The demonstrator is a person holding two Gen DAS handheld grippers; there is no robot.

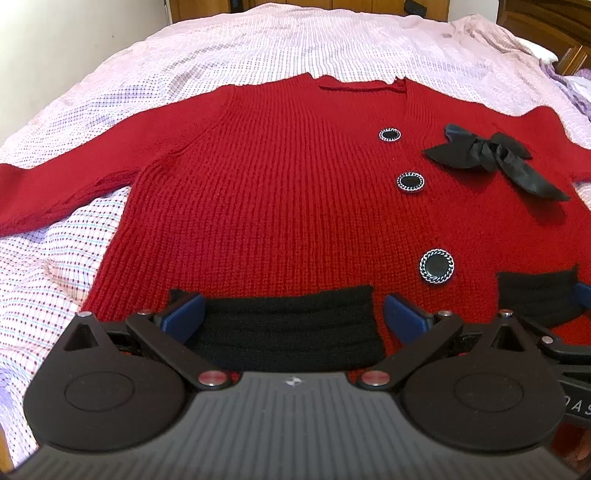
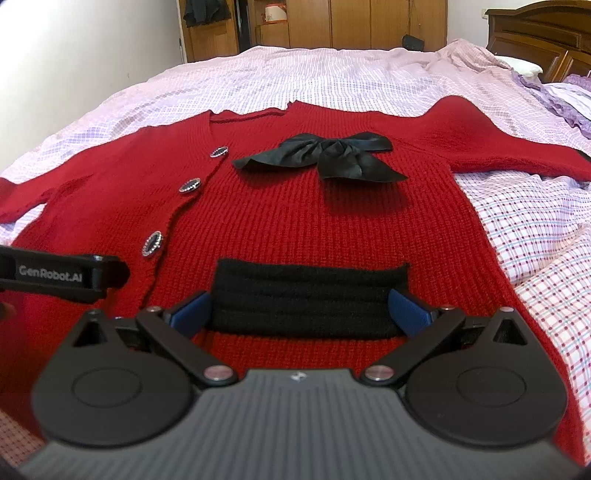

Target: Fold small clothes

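Note:
A red knit cardigan lies flat, front up, on the bed, sleeves spread out; it also shows in the right wrist view. It has black round buttons, a black bow and two black knit pocket bands. My left gripper is open, its blue pads either side of the left pocket band near the hem. My right gripper is open around the right pocket band. Neither holds anything.
The bed has a pink and white checked cover. Purple clothes lie at the far right by a wooden headboard. Wooden wardrobes stand behind the bed. The left gripper's body shows at the left edge.

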